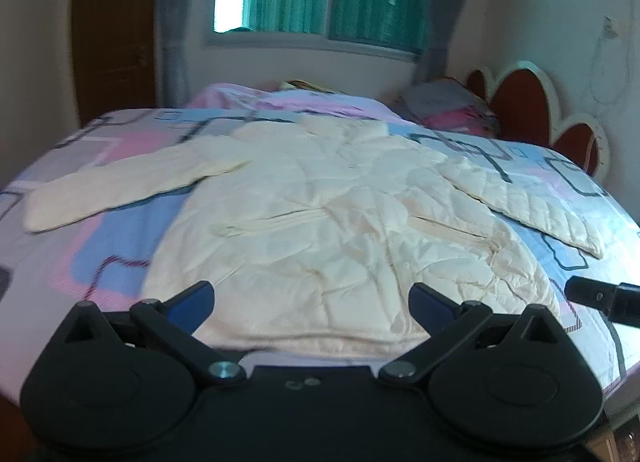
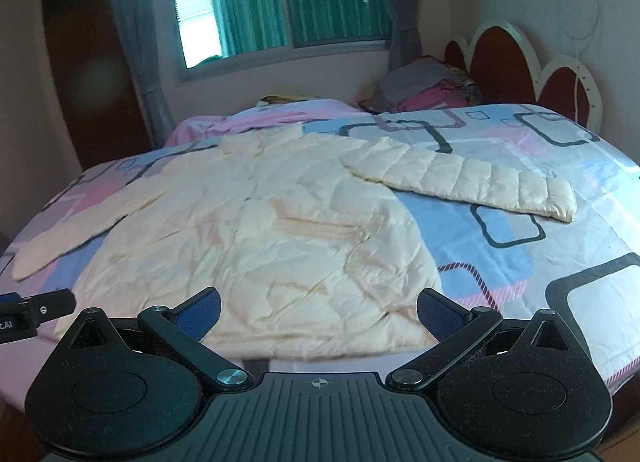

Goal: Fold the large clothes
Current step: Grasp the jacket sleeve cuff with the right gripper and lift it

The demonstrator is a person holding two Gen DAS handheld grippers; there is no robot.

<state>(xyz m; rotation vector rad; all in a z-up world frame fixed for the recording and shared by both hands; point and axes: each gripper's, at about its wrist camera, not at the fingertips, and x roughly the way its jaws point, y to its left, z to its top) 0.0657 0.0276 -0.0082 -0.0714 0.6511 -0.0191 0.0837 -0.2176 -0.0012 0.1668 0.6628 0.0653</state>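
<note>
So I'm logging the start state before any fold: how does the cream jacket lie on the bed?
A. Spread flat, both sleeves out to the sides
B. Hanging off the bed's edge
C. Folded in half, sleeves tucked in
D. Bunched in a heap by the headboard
A: the jacket lies flat on the bed, one sleeve out to each side, both hand-held grippers open and clear of it.
</note>
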